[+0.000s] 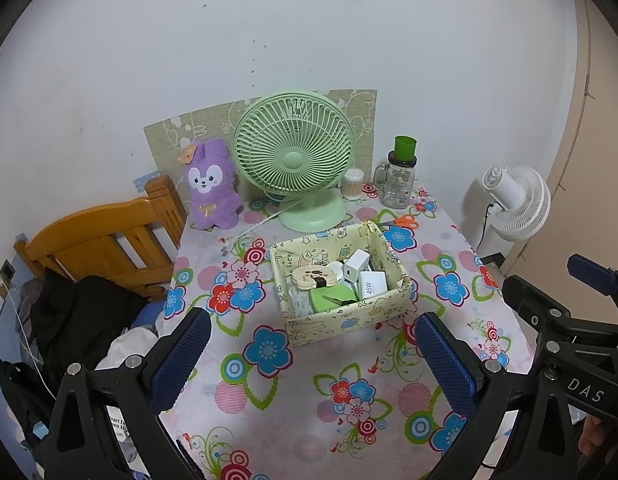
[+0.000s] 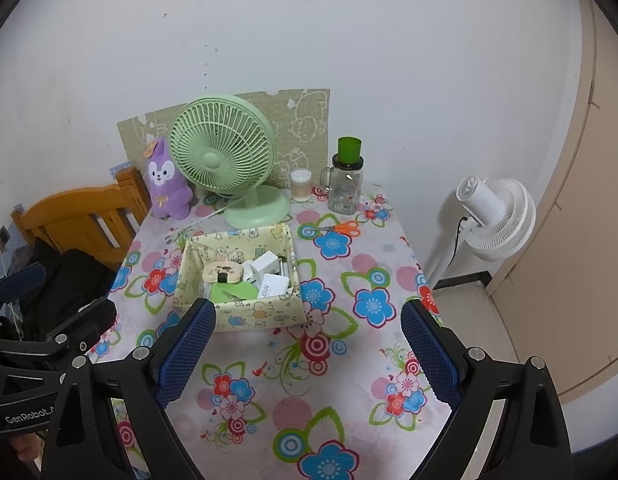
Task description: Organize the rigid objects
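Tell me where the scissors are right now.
The orange-handled scissors lie flat on the table, right of the storage box and in front of the glass jar.

The box (image 1: 341,280) sits about mid-table (image 1: 309,420), with chargers (image 1: 367,276) and a couple of round things piled inside. At 12 o'clock from it, right behind, stands the desk fan (image 1: 295,156). The plush toy (image 1: 213,184) is at 10 o'clock against the wall. Scissors (image 1: 403,222) lie just off the box's far corner at 1 o'clock, the jar (image 1: 401,178) and swab tub (image 1: 353,184) behind them. Off the table at 3 o'clock is a floor fan (image 1: 517,200); a bed frame (image 1: 105,236) at 9.
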Available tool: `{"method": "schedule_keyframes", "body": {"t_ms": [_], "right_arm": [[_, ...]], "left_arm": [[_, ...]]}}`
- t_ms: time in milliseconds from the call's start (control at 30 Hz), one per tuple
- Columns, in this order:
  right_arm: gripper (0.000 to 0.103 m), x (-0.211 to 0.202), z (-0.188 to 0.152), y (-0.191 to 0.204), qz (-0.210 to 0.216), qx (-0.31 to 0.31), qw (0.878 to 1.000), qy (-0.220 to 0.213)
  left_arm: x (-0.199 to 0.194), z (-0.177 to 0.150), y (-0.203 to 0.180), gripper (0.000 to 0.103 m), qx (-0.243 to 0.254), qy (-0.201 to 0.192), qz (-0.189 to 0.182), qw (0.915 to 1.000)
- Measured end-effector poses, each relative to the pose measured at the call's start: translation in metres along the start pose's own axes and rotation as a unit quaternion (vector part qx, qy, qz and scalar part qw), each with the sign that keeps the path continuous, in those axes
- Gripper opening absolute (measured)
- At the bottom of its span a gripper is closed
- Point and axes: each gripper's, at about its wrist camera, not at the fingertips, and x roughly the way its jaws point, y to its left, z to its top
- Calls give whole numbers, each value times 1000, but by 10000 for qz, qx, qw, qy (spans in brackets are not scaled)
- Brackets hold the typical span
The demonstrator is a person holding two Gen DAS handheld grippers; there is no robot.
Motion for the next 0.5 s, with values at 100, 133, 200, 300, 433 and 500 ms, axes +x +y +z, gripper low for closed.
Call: {"method": "schedule_keyframes", "body": {"t_ms": [100, 133, 200, 300, 433, 500], "right_arm": [[96, 0, 0, 1, 2, 0, 10000, 1], [96, 0, 0, 1, 1, 2, 10000, -3], [96, 0, 0, 1, -3, 4, 10000, -3], [96, 0, 0, 0, 4, 4, 10000, 0], [96, 1, 0, -1, 7, -1, 10000, -7], [96, 0, 0, -1, 8, -3, 10000, -16]], "left_arm": [[0, 0, 0, 103, 0, 4, -1, 10000], [0, 0, 0, 103, -3, 7, -2, 10000], [0, 0, 0, 103, -2, -1, -2, 10000], [0, -1, -1, 103, 10, -5, 6, 10000], [0, -1, -1, 103, -1, -2, -1, 10000], [0, -1, -1, 103, 0, -1, 5, 10000]]}}
